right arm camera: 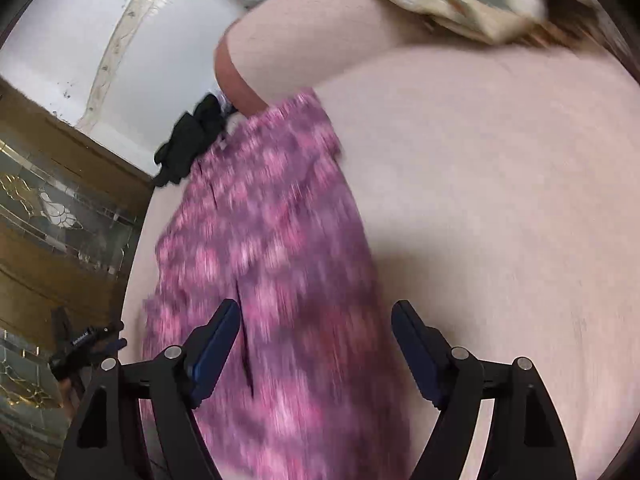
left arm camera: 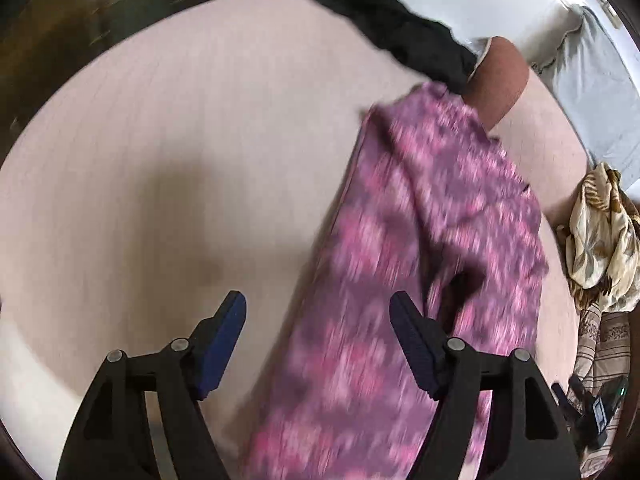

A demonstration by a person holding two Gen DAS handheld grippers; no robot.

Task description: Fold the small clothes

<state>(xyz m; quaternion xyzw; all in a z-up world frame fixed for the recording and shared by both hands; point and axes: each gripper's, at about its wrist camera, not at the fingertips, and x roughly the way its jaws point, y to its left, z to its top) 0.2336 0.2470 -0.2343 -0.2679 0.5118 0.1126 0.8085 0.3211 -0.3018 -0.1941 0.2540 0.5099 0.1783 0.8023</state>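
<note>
A pink and purple patterned garment (left arm camera: 420, 248) lies stretched out on a pale pink bed cover (left arm camera: 160, 160). It also shows in the right wrist view (right arm camera: 272, 232). My left gripper (left arm camera: 318, 312) is open and empty, with the garment's near edge under its right finger. My right gripper (right arm camera: 316, 316) is open and empty above the garment's near part. Both views are blurred by motion.
A black garment (left arm camera: 400, 28) lies at the far end of the pink one, also in the right wrist view (right arm camera: 192, 140). A cream patterned cloth (left arm camera: 600, 240) lies at the bed's right edge. A wooden door with glass (right arm camera: 60, 216) stands left.
</note>
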